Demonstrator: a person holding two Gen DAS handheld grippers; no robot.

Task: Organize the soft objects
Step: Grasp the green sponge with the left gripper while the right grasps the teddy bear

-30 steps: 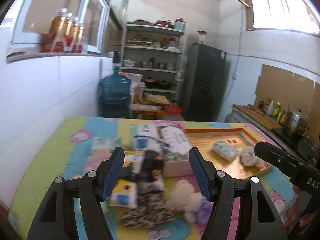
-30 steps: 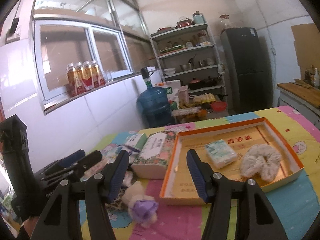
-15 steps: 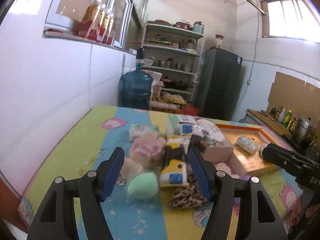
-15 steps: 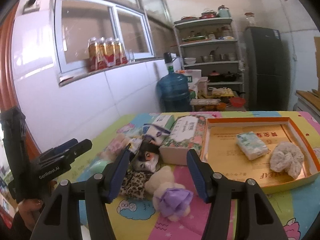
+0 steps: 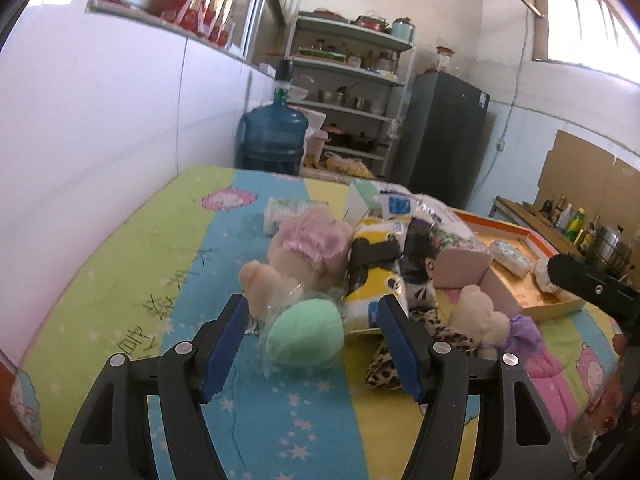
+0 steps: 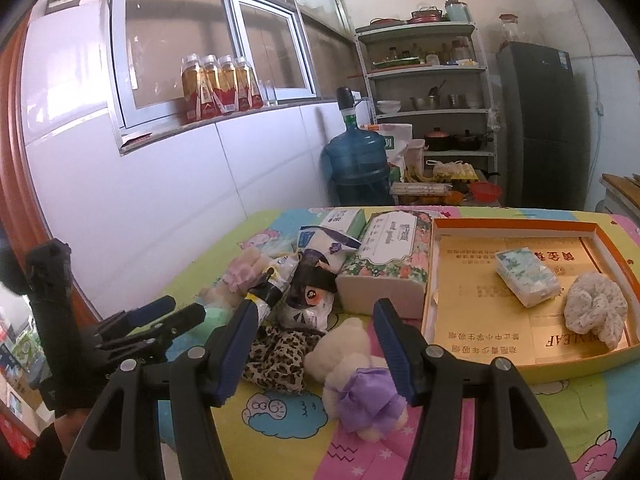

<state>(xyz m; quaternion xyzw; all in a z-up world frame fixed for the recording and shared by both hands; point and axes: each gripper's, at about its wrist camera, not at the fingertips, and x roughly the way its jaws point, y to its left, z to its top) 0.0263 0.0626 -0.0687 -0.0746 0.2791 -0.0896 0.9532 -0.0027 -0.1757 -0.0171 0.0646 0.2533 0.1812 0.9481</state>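
Note:
A pile of soft things lies mid-table. My left gripper (image 5: 312,340) is open, with a green sponge egg in clear wrap (image 5: 306,338) between its fingers, not gripped. Behind it sit a pink-dressed plush (image 5: 308,248) and a yellow tissue pack (image 5: 374,284). My right gripper (image 6: 314,344) is open over a cream plush with a purple bow (image 6: 352,364) and a leopard cloth (image 6: 280,354). The orange tray (image 6: 516,224) holds a tissue pack (image 6: 526,276) and a white scrunchie (image 6: 598,314). The left gripper also shows in the right wrist view (image 6: 160,320).
A floral tissue box (image 6: 388,260) stands against the tray's left wall. A white wall runs along the table's left side. A blue water jug (image 6: 356,168), shelves and a dark fridge (image 6: 540,120) stand beyond the far edge.
My left gripper has swung left and come down toward the pile's near left end; the green sponge egg now sits between its fingers. My right gripper has turned left toward the cream plush.

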